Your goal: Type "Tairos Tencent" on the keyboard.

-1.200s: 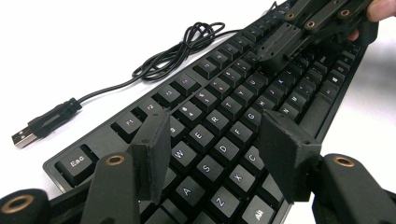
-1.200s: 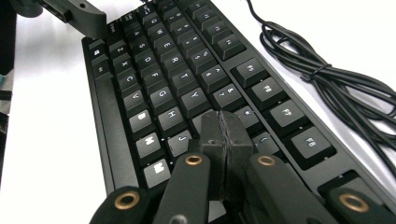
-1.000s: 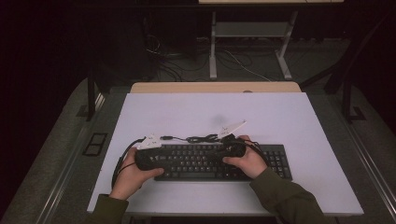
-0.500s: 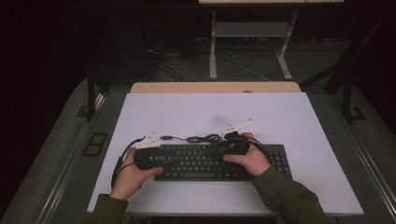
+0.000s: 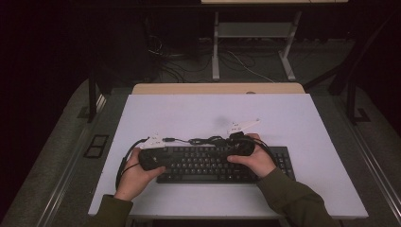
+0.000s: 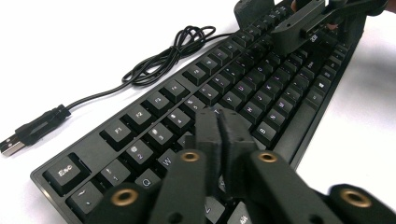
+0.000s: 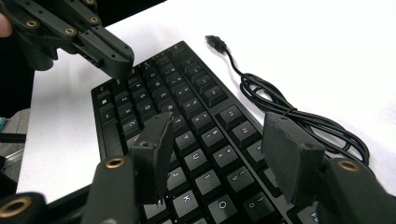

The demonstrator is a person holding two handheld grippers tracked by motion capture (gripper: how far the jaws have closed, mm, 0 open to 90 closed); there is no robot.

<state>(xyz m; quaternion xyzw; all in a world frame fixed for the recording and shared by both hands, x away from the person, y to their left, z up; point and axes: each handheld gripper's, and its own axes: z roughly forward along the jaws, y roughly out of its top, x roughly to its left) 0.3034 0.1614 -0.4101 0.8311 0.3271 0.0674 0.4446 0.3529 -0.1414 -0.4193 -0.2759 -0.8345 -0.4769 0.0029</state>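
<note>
A black keyboard (image 5: 208,165) lies on the white table (image 5: 213,113) near its front edge. Its black cable (image 5: 203,140) is coiled behind it, and the USB plug (image 6: 14,144) lies loose. My left gripper (image 5: 163,157) hovers low over the keyboard's left end. Its jaws have just been closing, and its own view shows the left gripper (image 6: 218,114) shut with nothing between them. My right gripper (image 5: 231,149) hangs over the right half. Its jaws have just been opening, and the right gripper (image 7: 219,123) stands open above the keys, holding nothing.
A wooden table edge (image 5: 217,88) borders the white top at the back. Beyond it are desk legs (image 5: 216,47) and floor cables. Dark rails run along both sides of the table. Bare white surface lies behind and right of the keyboard.
Both hands stay over the keyboard; the right hand has shifted only slightly. The high view is too coarse to show the jaws moving.
</note>
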